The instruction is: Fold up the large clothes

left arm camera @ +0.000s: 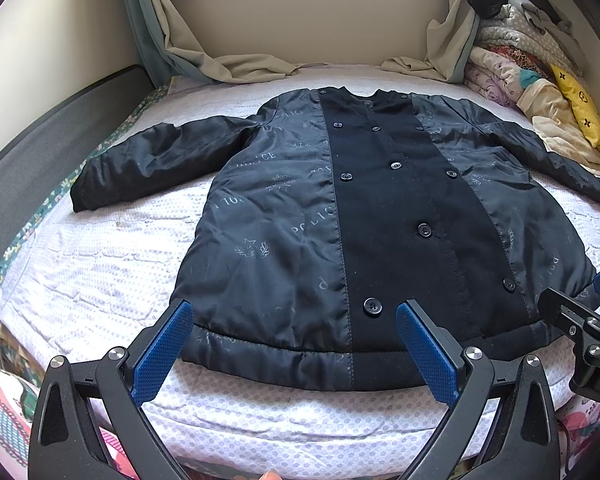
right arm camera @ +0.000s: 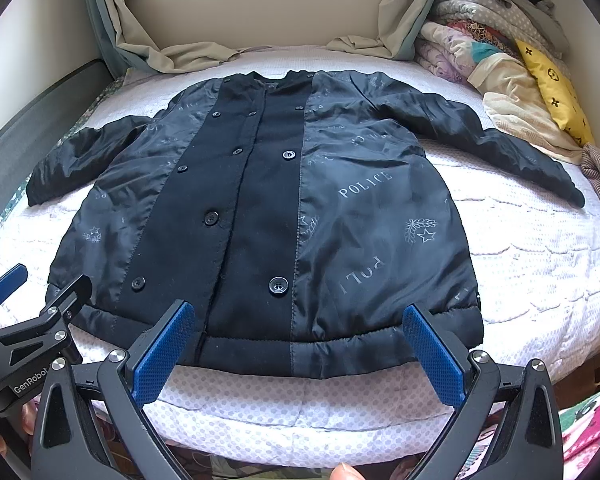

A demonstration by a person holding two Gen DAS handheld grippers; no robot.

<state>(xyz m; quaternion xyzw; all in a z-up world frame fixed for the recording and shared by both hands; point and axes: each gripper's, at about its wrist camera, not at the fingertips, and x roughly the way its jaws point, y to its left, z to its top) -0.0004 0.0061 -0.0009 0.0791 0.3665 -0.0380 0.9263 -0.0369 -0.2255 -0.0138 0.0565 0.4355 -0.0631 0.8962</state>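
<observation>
At the left edge of the bed [left arm camera: 100,280], a dark grey padded side rail [left arm camera: 40,160] is seen against the wall, and a strip of green floral sheet [left arm camera: 60,196] is exposed beside the white quilted bedspread [right arm camera: 540,264]. A grey-green and beige curtain [left arm camera: 168,40] is draped onto the far left corner of the bed.

The large black coat with glossy panels printed "POLICE" and a matte black buttoned centre [left arm camera: 380,208] is spread flat in the middle of the bed, collar toward the far edge and hem along the near edge. Its left-hand sleeve [left arm camera: 148,164] is stretched toward the left edge, and its right-hand sleeve [right arm camera: 512,148] is stretched toward the right edge.

The left tool [left arm camera: 296,348] is held over the near edge, just above the coat's hem; its blue pads are spread wide apart and nothing is held between them. The right tool [right arm camera: 300,352] is held beside it, likewise over the hem, with its blue pads spread wide and nothing gripped. Each tool is partly seen at the side of the other's view.

At the far right corner of the bed, a heap of folded quilts and clothes [right arm camera: 480,40] is piled against the wall, with a yellow patterned cushion [right arm camera: 552,88] leaned at its right side.
</observation>
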